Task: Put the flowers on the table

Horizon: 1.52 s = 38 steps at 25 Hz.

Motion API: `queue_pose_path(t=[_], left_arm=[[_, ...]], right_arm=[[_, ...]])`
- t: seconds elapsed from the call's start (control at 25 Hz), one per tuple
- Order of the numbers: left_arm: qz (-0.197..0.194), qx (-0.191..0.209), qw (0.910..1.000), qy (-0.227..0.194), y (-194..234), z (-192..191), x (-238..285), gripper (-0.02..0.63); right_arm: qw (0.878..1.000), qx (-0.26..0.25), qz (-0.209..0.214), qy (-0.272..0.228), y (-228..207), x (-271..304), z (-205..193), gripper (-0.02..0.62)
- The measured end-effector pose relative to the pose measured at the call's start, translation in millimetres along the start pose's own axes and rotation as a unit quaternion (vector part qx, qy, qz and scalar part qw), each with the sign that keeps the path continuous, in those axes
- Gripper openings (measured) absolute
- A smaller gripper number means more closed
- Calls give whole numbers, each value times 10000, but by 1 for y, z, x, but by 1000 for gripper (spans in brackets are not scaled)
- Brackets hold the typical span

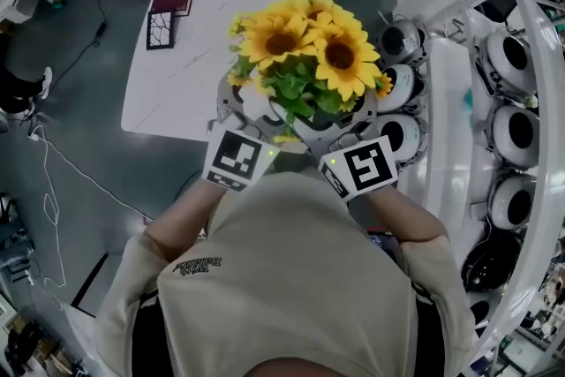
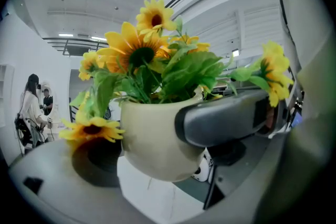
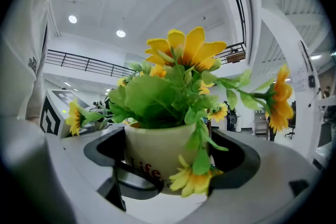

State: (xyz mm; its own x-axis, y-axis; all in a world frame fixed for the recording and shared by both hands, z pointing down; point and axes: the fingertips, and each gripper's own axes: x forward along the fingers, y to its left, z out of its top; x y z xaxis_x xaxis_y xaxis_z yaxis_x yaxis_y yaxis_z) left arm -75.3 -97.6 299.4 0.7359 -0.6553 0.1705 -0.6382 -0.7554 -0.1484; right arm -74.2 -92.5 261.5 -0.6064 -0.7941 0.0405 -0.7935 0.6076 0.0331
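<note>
I have the flowers point(image 1: 305, 49) in their cream pot point(image 3: 144, 147) up in the air over the white counter point(image 1: 185, 57). The left gripper point(image 2: 157, 149) and right gripper point(image 3: 173, 165) are each clamped on the pot's wall. It looks glazed, so I judge it stiff, slippery and breakable. Grip the body, never the soft stems.

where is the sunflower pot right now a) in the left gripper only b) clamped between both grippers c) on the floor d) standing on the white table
B: the left gripper and the right gripper each have their jaws closed on the sunflower pot, holding it up off the white table.
</note>
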Motion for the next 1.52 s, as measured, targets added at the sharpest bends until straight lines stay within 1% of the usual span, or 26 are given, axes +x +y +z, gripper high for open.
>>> queue_pose_path(t=[0.28,0.4,0.64,1.04,1.16,1.32,1.52], left_arm=[[-22,67,9999,-73,14,7,12,480],[-5,27,10000,-88,14,9,18,480],[56,11,10000,42,11,9,35,480],[115,-33,9998,142,24,2,75,480],[135,-5,9997,187,37,4,94,480],[127,54,9997,216,74,12,134,480],[85,237,9995,195,85,2,152,480]], right_arm=[[10000,-69,-51,-39,-12,13,6,500],[10000,-67,-29,-42,-18,13,8,500],[10000,40,62,-41,-35,11,4,500],[9999,102,138,18,-74,29,-8,500],[9998,137,156,-20,-92,43,-8,500],[9998,140,136,-53,-132,80,0,500],[9998,96,40,-162,-146,94,-11,500]])
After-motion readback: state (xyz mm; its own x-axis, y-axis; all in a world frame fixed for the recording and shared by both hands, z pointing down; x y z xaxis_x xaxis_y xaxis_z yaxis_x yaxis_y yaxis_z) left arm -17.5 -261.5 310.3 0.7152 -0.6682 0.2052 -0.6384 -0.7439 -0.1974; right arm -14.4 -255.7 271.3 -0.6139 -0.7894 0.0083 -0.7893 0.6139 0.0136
